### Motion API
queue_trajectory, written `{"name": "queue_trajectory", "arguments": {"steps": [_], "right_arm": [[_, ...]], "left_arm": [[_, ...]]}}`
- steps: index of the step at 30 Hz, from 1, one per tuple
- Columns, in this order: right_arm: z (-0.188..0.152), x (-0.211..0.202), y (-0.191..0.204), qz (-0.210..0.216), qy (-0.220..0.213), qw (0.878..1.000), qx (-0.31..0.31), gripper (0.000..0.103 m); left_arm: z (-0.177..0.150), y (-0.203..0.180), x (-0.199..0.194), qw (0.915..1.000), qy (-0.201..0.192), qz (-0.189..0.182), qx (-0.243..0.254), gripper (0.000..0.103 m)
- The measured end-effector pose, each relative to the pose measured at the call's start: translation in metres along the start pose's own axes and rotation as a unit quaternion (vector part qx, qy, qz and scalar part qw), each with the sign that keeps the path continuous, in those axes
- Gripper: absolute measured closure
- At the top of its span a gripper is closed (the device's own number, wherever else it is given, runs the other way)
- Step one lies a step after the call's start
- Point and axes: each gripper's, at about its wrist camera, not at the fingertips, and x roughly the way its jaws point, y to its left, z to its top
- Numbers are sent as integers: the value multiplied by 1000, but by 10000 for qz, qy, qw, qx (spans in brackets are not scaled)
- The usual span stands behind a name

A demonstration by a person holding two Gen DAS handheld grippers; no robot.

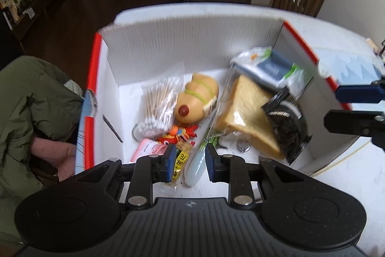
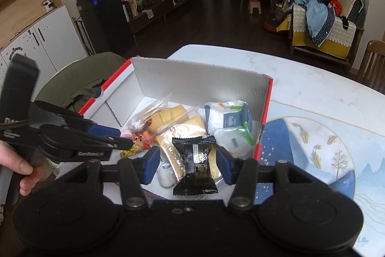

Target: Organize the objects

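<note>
Judging the black snack packet (image 2: 195,161) first: we take it for light, crinkly and slick, soft enough to crush, so a hold across its flat middle or on the crimped end seam seems safest. It lies in the near right part of the white box (image 2: 197,81), resting on the bagged bread slice (image 2: 192,127), which is soft and will dent under any pinch.

Right gripper (image 2: 189,166) hangs over the packet with its jaws parted, the pads standing clear on either side, nothing grasped. Left gripper (image 1: 187,160) is only narrowly parted above the near left of the box; a pale tube-like thing (image 1: 196,168) lies below its gap, though we cannot tell through the blur whether either pad touches it.

Around the packet inside the box:
- tissue packs (image 2: 228,122) behind it, against the right wall
- cotton swab bag (image 1: 160,100) and a tan toy (image 1: 199,95) toward the left
- small red figure (image 1: 178,134) at the near left

The box's tall back wall and crowded floor leave little spare room.
</note>
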Motion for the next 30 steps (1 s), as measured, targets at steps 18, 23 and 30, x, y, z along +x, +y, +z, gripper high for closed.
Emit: {"name": "queue_trajectory", "arguments": {"steps": [18,23,30], "right_arm": [[-7,-46,17,197,-663,9954,-656,31],[-17,-63,22,327,-1015,9909,-817,6],[-33,-75,26,348,-1270,9863,-991,1]], "left_arm": [[-17,-27,-88,9902,-1392,44,38,31],[-26,-28,-107,9859,-1668,-32,-93,30],[-37,-27,-120,9840,-1750,-9,-326,13]]}}
